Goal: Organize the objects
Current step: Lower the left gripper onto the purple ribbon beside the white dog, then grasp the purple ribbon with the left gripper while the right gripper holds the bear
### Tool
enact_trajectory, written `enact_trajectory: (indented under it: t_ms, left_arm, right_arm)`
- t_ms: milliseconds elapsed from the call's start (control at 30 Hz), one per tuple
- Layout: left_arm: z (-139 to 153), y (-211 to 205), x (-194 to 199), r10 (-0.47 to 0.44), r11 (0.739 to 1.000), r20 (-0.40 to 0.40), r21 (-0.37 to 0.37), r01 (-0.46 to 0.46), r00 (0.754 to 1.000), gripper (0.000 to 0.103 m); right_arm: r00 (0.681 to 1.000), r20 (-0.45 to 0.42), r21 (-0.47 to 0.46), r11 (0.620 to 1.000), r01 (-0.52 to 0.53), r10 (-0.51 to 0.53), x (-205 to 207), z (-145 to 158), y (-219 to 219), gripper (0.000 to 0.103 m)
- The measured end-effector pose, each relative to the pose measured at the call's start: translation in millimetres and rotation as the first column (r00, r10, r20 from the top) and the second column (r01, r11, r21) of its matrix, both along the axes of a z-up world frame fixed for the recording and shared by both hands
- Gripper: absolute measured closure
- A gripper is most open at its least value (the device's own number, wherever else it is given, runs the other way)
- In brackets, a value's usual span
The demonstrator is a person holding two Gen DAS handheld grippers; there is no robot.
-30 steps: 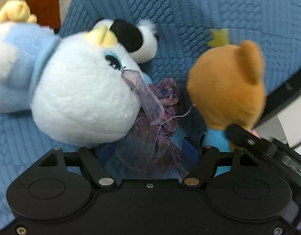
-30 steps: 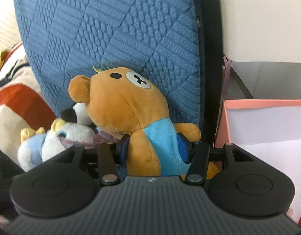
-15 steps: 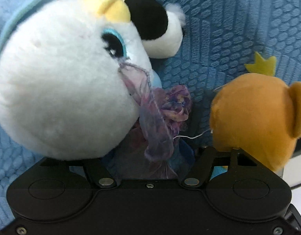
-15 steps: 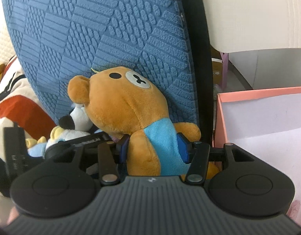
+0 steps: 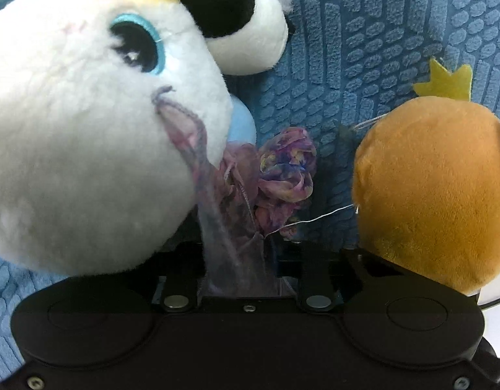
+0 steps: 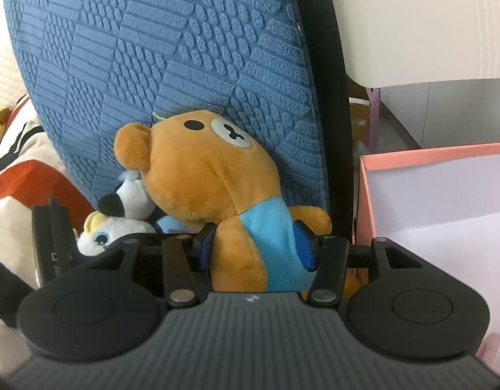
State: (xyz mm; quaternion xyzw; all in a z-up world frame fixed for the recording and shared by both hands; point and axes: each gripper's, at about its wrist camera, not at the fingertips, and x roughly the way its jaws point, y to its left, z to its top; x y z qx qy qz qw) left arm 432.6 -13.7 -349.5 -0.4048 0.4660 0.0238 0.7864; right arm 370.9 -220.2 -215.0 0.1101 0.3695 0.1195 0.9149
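A white plush toy [image 5: 87, 149] with a blue eye fills the left wrist view, lying against the blue cushion [image 5: 363, 48]. A purple gauze ribbon [image 5: 230, 227] hangs from it, with a crumpled bow [image 5: 285, 169] beside it. My left gripper [image 5: 246, 256] is closing, and the ribbon runs down between its jaws and looks pinched there. A brown bear [image 6: 204, 175] in a light blue shirt leans on the blue cushion [image 6: 185, 48]. My right gripper [image 6: 256, 248] is shut on its body, blue pads [image 6: 306, 248] pressing both sides. The bear's head [image 5: 428, 195] shows at the right of the left wrist view.
A pink box [image 6: 428, 156] with a white inside stands open to the right of the bear. An orange and cream cushion [image 6: 22, 178] lies at the left. The cushion's black edge [image 6: 334, 97] rises between bear and box. A small panda plush [image 5: 246, 32] sits behind the white toy.
The left gripper has come in closer to the white plush, and its jaws have drawn together around the purple ribbon. The right gripper still holds the bear in the same place.
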Motion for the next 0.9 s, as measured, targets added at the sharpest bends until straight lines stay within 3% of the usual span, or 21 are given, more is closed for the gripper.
enact_trajectory:
  t_ms: [333, 900]
  left_arm:
    - [25, -13, -35, -0.101, 0.991, 0.072, 0.095, 0.094, 0.992, 0.083]
    - [68, 32, -133, -0.162, 0.976, 0.132, 0.165, 0.14, 0.978, 0.084]
  right_arm:
    - [1.0, 0.011, 0.019, 1.0, -0.016, 0.016, -14, 5, -2, 0.05]
    - [0.998, -0.053, 0.057, 0.998, -0.035, 0.038, -67, 9, 10, 0.05]
